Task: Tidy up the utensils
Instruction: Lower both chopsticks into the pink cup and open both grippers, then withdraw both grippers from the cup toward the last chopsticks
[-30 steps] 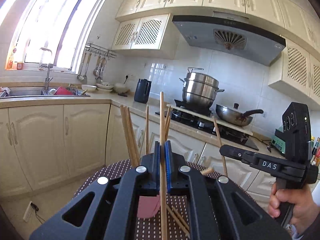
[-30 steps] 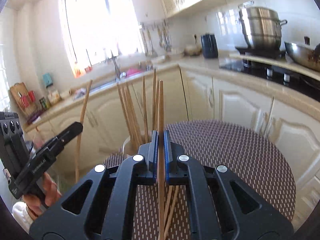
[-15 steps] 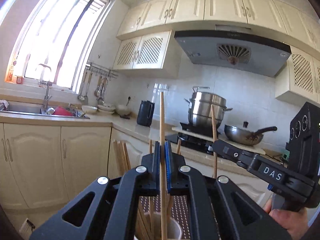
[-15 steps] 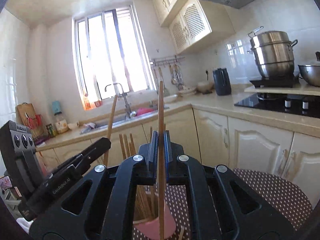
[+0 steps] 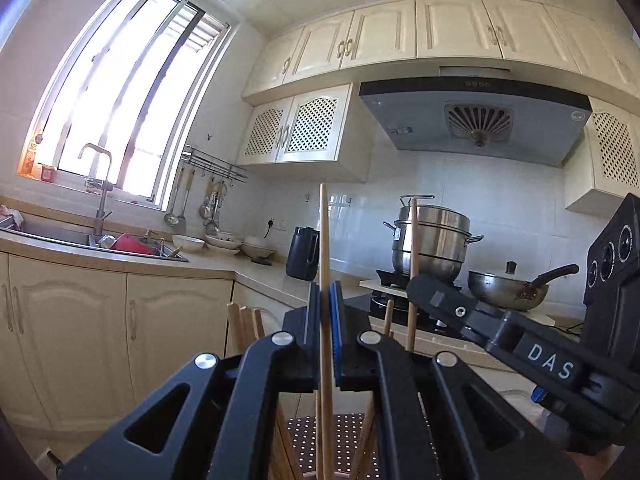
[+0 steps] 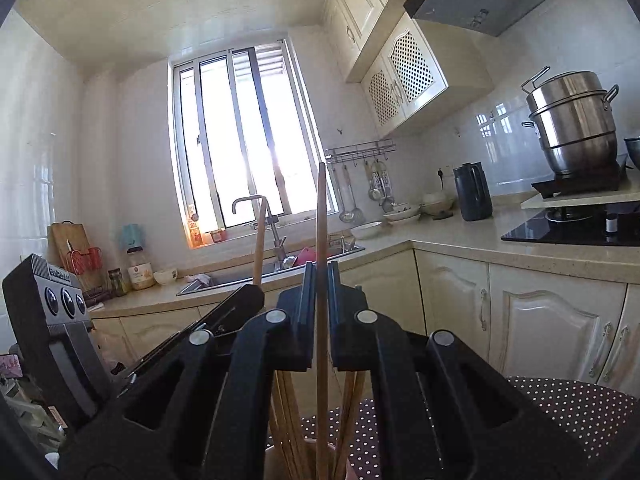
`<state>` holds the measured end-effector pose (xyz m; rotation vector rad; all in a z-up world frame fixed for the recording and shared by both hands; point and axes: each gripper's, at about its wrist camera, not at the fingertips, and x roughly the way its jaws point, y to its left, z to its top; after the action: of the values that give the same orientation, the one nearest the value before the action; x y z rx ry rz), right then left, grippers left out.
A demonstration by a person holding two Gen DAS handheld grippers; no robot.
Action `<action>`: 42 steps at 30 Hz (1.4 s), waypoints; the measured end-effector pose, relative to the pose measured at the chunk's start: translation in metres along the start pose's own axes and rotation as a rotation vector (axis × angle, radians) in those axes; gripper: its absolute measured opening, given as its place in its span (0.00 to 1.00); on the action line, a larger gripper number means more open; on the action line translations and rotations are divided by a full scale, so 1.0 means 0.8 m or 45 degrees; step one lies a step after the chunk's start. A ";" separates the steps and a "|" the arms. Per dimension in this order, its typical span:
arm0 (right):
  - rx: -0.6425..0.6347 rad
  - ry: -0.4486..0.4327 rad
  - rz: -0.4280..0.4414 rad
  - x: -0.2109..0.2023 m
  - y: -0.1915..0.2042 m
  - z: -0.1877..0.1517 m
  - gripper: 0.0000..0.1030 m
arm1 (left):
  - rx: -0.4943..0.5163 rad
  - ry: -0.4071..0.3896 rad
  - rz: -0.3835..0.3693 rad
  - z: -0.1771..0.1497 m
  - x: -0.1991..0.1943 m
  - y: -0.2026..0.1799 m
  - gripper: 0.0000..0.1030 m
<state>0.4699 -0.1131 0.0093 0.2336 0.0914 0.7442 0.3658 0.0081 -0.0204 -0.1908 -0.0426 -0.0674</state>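
Over the cup (image 6: 280,460) on the dotted mat (image 6: 560,404), each claw is clamped on one upright chopstick: left gripper (image 5: 327,312), right gripper (image 6: 320,292). Several sticks (image 6: 288,420) are already in; these two are left to drop.

- The left wrist view looks level along its hand-held gripper (image 5: 325,312) toward the stove corner.
- The right wrist view faces the window (image 6: 248,136).
- Both share the sink (image 5: 100,240) and steamer pot (image 6: 572,120).

Upright chopstick (image 6: 321,240) between right gripper (image 6: 321,280) jaws, clamped.
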 end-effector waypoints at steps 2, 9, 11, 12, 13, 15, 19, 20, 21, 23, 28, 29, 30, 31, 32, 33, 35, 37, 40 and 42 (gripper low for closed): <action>0.009 0.015 0.010 0.000 -0.003 -0.006 0.06 | -0.002 0.016 -0.001 -0.006 0.003 0.002 0.05; -0.027 0.067 0.003 -0.014 -0.001 -0.020 0.06 | 0.023 0.066 0.019 -0.026 -0.008 0.008 0.05; -0.034 0.080 0.003 -0.021 0.001 -0.023 0.06 | 0.018 0.085 0.016 -0.027 -0.013 0.010 0.05; -0.042 0.083 0.000 -0.024 0.003 -0.024 0.06 | 0.022 0.087 0.020 -0.028 -0.016 0.010 0.05; -0.048 0.087 -0.001 -0.027 0.004 -0.024 0.06 | 0.026 0.086 0.025 -0.029 -0.020 0.010 0.05; -0.056 0.107 -0.003 -0.031 0.006 -0.027 0.06 | 0.027 0.100 0.022 -0.030 -0.028 0.012 0.05; -0.061 0.146 -0.015 -0.040 0.009 -0.038 0.06 | 0.044 0.131 0.031 -0.037 -0.042 0.014 0.05; -0.062 0.159 -0.015 -0.043 0.010 -0.042 0.06 | 0.048 0.139 0.032 -0.040 -0.045 0.015 0.05; -0.070 0.170 -0.020 -0.045 0.011 -0.046 0.06 | 0.054 0.149 0.032 -0.043 -0.049 0.015 0.05; -0.077 0.200 -0.023 -0.047 0.013 -0.053 0.06 | 0.069 0.175 0.036 -0.051 -0.056 0.017 0.05; -0.091 0.273 -0.038 -0.049 0.019 -0.074 0.06 | 0.077 0.227 0.034 -0.064 -0.068 0.019 0.05; -0.088 0.285 -0.044 -0.049 0.020 -0.074 0.06 | 0.083 0.238 0.035 -0.066 -0.070 0.019 0.05; -0.082 0.290 -0.046 -0.049 0.020 -0.074 0.06 | 0.087 0.232 0.046 -0.067 -0.073 0.019 0.05; -0.078 0.295 -0.049 -0.051 0.020 -0.073 0.06 | 0.090 0.233 0.057 -0.067 -0.075 0.019 0.05; -0.077 0.301 -0.054 -0.051 0.021 -0.072 0.06 | 0.086 0.239 0.062 -0.066 -0.077 0.020 0.06; -0.077 0.308 -0.060 -0.052 0.022 -0.072 0.06 | 0.081 0.248 0.062 -0.064 -0.077 0.021 0.06; -0.070 0.312 -0.080 -0.054 0.025 -0.069 0.06 | 0.075 0.267 0.070 -0.060 -0.079 0.021 0.06; -0.059 0.317 -0.085 -0.057 0.026 -0.066 0.07 | 0.076 0.266 0.074 -0.056 -0.083 0.021 0.06; -0.062 0.313 -0.113 -0.061 0.030 -0.059 0.07 | 0.082 0.279 0.073 -0.048 -0.088 0.018 0.24; -0.061 0.317 -0.134 -0.066 0.032 -0.055 0.08 | 0.088 0.269 0.083 -0.043 -0.095 0.015 0.34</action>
<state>0.4075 -0.1230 -0.0272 0.0887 0.3191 0.6670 0.2923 0.0184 -0.0602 -0.1149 0.1715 -0.0210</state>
